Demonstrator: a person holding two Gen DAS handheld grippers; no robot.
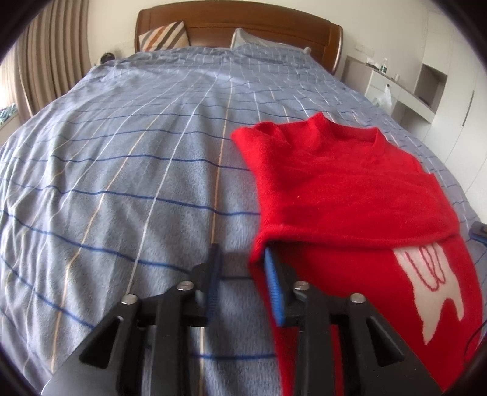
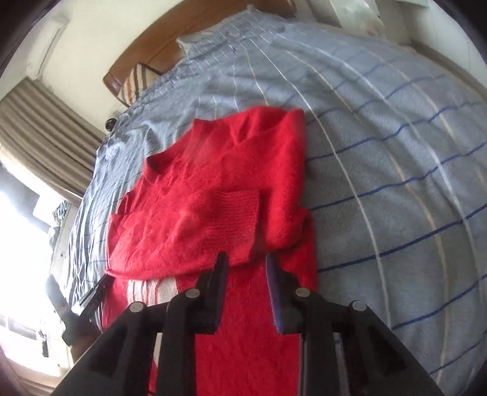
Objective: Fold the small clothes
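Note:
A red knit sweater (image 1: 334, 182) with a white pattern (image 1: 435, 289) lies on the bed, its neck toward the headboard and its sleeves folded across the body. My left gripper (image 1: 242, 259) stands open at the sweater's left edge. Its right fingertip (image 1: 269, 259) sits just under the folded sleeve's edge, and only the bed cover shows between the pads. In the right wrist view the sweater (image 2: 213, 182) fills the middle, with a ribbed cuff (image 2: 234, 219) lying across it. My right gripper (image 2: 246, 256) hovers over the lower body just short of that cuff, jaws a little apart with nothing pinched.
A blue-grey checked bed cover (image 1: 121, 182) stretches to the left and far side of the sweater. A wooden headboard (image 1: 237, 21) and pillows (image 1: 164, 36) stand at the far end. Curtains (image 1: 45, 54) hang on the left; white shelves (image 1: 426, 85) are on the right.

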